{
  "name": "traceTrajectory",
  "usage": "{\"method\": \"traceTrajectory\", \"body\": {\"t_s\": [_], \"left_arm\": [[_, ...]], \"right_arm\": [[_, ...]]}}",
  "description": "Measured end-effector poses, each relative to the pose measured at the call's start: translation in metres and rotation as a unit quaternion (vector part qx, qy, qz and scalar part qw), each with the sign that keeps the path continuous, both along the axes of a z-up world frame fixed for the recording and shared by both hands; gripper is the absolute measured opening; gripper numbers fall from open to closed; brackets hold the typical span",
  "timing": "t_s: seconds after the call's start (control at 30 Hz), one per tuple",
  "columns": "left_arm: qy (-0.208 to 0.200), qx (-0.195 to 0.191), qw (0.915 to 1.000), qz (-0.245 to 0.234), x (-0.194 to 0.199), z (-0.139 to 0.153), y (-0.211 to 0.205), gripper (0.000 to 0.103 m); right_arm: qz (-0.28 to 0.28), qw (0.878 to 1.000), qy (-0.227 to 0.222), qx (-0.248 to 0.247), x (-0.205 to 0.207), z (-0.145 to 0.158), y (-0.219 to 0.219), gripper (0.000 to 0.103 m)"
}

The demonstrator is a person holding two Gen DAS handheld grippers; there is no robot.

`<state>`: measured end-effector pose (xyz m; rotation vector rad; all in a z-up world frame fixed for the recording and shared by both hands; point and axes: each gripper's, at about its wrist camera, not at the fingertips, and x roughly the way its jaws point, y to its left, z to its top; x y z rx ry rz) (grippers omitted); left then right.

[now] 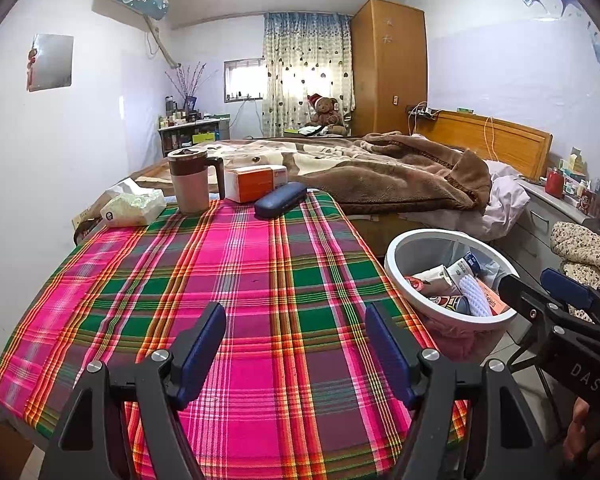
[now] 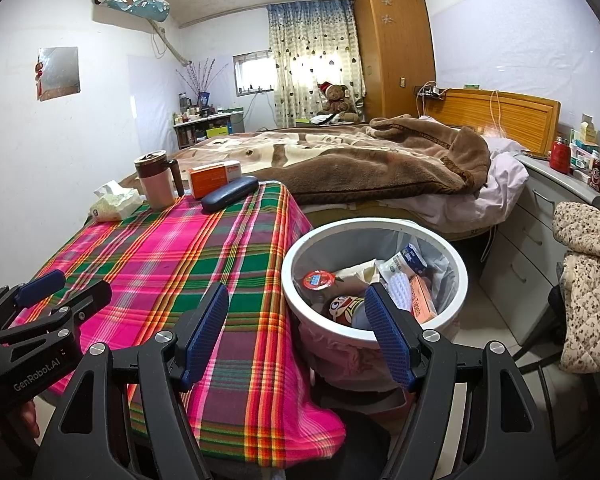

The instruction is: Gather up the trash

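Observation:
A white trash bin (image 2: pixel 300 300) stands on the floor right of the table; it also shows in the left wrist view (image 1: pixel 396 276). It holds several pieces of trash: a red-lidded cup (image 2: pixel 318 280), a cartoon can (image 2: pixel 342 308), an orange box (image 2: pixel 422 300) and a white carton (image 2: pixel 408 262). My left gripper (image 1: pixel 296 344) is open and empty above the plaid tablecloth (image 1: pixel 228 280). My right gripper (image 2: pixel 298 328) is open and empty, between the table's right edge and the bin's near rim.
At the table's far end stand a tissue pack (image 1: pixel 134 208), a lidded mug (image 1: pixel 190 184), an orange-white box (image 1: pixel 254 182) and a dark glasses case (image 1: pixel 280 199). A bed with a brown blanket (image 1: pixel 380 176) lies behind. A drawer unit (image 2: pixel 540 232) and draped clothing (image 2: pixel 588 280) are right.

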<state>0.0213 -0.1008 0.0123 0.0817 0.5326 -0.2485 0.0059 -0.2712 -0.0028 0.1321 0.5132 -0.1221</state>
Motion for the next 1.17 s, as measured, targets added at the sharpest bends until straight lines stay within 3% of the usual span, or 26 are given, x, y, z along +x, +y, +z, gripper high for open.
{"method": "traceTrajectory", "body": {"t_s": [1.17], "left_arm": [[0.004, -0.006, 1.0000, 0.003, -0.0037, -0.0011, 0.0014, 0.072]], "right_arm": [[0.003, 1.000, 0.001, 0.001, 0.0006, 0.0000, 0.0022, 0.072]]}}
